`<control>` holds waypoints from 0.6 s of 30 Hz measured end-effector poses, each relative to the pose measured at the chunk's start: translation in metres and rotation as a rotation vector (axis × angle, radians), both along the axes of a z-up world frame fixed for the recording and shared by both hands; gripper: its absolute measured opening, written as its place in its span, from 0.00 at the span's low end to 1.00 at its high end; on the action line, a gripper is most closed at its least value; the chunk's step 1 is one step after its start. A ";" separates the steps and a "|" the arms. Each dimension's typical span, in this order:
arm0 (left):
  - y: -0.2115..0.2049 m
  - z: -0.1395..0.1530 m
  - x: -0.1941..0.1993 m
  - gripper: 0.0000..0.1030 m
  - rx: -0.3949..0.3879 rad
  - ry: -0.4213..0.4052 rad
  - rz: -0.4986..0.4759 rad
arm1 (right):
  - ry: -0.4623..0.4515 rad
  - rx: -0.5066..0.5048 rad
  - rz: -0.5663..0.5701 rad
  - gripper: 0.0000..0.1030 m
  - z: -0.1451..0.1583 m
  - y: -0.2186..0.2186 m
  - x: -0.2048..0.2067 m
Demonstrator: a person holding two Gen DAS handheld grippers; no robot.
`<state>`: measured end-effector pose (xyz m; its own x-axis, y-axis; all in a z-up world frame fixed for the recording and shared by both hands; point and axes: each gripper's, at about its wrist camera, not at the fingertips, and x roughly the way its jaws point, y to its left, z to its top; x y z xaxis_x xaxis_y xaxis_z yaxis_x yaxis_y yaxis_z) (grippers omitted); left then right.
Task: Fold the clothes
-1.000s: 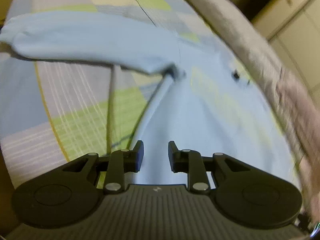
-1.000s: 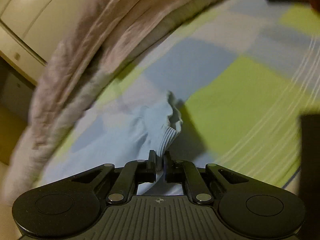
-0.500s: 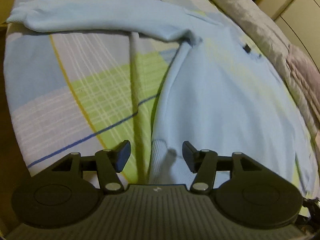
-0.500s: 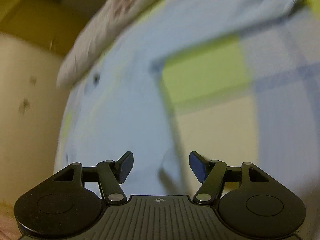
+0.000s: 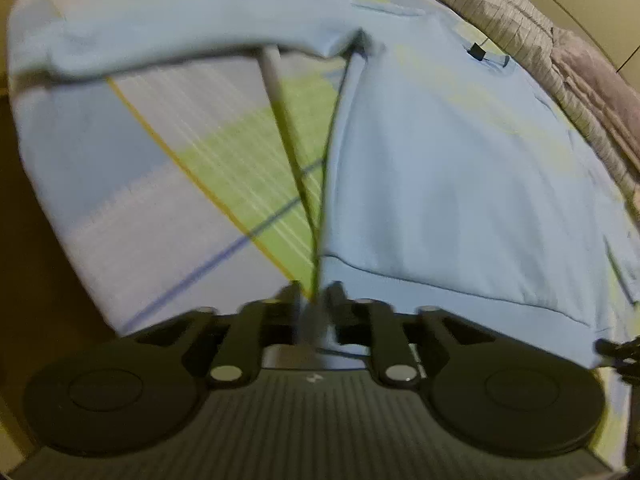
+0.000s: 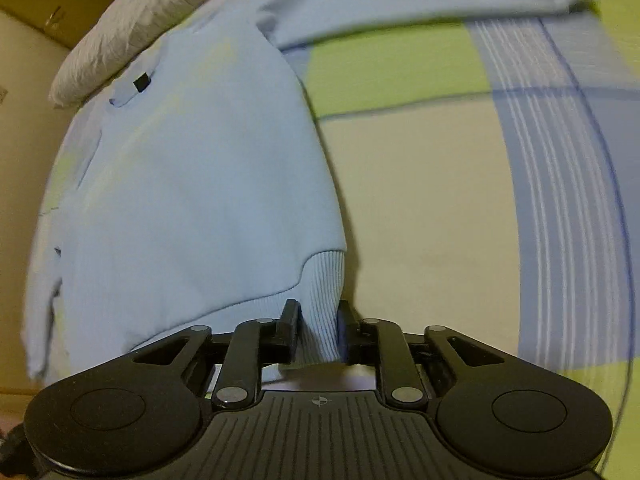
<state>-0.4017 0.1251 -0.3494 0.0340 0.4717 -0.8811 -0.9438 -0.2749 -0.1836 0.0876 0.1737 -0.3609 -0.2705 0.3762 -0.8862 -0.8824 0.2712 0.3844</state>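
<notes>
Both grippers, left gripper (image 5: 313,300) and right gripper (image 6: 318,334), have just closed, pinching opposite hem corners of the light-blue knit sweater (image 6: 192,184); its body runs straight ahead toward the collar.

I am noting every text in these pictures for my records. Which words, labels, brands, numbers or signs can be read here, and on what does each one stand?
No readable word or number in either view.
Black tag at the neck of the light blue sweater: too small to read.
Small white mark on the left tongs body: a symbol, blurred.
Small crosshair mark on the right tongs body: a sign, no text.
</notes>
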 end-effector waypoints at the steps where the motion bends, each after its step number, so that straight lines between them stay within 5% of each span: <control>1: 0.001 0.009 0.001 0.22 0.026 0.017 -0.001 | -0.081 0.019 0.005 0.44 0.011 0.001 -0.008; 5: 0.015 0.034 0.015 0.25 0.136 0.014 -0.062 | -0.353 0.163 0.058 0.45 0.039 0.003 -0.040; 9: 0.035 0.007 0.049 0.27 0.134 0.001 -0.179 | -0.372 0.238 0.127 0.45 0.015 0.014 -0.068; 12: 0.033 -0.019 0.064 0.27 0.070 0.024 -0.200 | -0.368 0.155 0.163 0.44 -0.017 0.013 -0.087; 14: 0.016 -0.020 0.069 0.29 0.064 0.040 -0.203 | -0.412 0.157 0.162 0.44 -0.018 -0.007 -0.093; 16: -0.002 -0.014 0.072 0.29 -0.022 0.021 -0.217 | -0.424 0.101 0.151 0.44 -0.014 -0.025 -0.098; 18: -0.016 0.000 0.074 0.29 -0.100 0.006 -0.209 | -0.346 0.049 0.138 0.45 0.000 -0.043 -0.095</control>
<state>-0.3274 0.1094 -0.3497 0.1168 0.3655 -0.9235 -0.9831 -0.0896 -0.1598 -0.0073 0.1303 -0.3613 -0.0091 0.4017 -0.9157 -0.9894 0.1290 0.0664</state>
